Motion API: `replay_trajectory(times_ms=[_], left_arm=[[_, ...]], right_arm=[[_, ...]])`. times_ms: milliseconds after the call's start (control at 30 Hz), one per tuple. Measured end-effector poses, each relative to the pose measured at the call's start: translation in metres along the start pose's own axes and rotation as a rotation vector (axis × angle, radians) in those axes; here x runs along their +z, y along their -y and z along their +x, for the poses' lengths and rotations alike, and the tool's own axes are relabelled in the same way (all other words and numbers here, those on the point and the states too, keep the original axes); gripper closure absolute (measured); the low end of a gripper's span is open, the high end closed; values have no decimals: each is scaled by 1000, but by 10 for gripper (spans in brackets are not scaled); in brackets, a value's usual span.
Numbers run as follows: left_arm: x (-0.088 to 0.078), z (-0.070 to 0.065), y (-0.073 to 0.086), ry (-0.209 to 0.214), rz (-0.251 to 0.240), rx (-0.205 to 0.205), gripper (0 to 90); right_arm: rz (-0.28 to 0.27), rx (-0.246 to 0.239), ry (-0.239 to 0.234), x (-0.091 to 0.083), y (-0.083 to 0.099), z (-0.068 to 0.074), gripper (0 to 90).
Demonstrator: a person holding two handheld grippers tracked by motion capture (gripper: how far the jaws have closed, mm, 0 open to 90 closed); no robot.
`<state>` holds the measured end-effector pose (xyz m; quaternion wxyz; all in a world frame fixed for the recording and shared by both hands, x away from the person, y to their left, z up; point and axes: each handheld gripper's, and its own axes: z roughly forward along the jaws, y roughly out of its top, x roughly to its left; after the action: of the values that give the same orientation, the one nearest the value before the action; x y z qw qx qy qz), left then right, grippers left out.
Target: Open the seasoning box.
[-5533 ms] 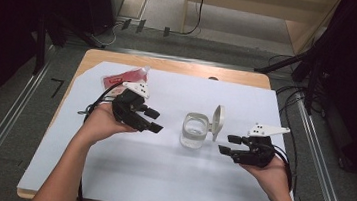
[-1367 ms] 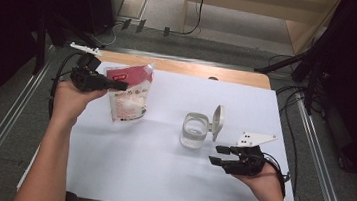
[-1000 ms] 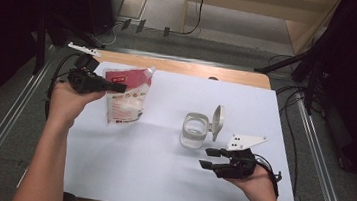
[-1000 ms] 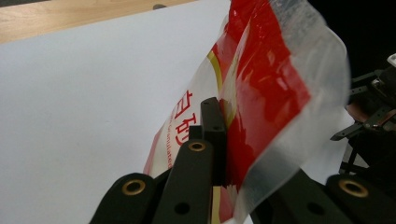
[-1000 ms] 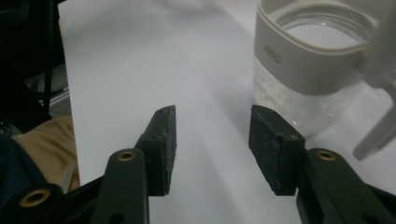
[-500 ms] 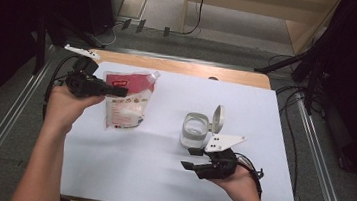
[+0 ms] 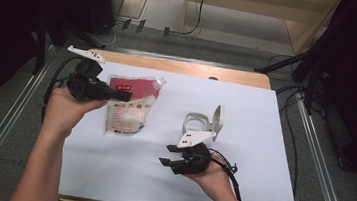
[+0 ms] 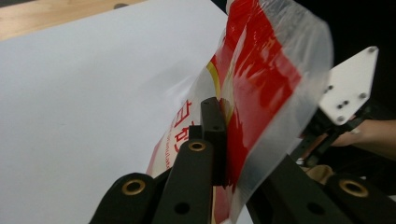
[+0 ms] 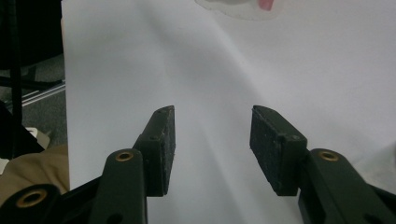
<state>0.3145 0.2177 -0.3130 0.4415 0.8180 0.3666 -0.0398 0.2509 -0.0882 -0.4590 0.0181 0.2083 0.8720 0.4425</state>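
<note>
The right hand-held gripper [image 7: 169, 162] is sliding left across the near tabletop [image 7: 273, 140] since a second ago, jaws released and empty, pointing left. Farther left, the left hand-held gripper [image 7: 122, 95] is clenching the red-and-white pouch's [image 7: 130, 106] top, lifting it slightly.

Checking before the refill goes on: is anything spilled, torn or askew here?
No spill or tear shows. The red refill pouch hangs tilted from the left claw, pinched at its top edge. The clear container stands upright, lid open.

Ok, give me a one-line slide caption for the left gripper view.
Left gripper pinching the top edge of a red-and-clear pouch above the white table cover.
</note>
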Motion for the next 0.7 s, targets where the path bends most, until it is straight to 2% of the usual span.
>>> replay_trajectory(times_ms=[233, 700], left_arm=[[7, -6, -3, 21, 21, 17, 900], [18, -18, -7, 47, 51, 37, 900]], right_arm=[[-14, 20, 21, 20, -8, -1, 496], [-32, 65, 61, 49, -16, -2, 497]])
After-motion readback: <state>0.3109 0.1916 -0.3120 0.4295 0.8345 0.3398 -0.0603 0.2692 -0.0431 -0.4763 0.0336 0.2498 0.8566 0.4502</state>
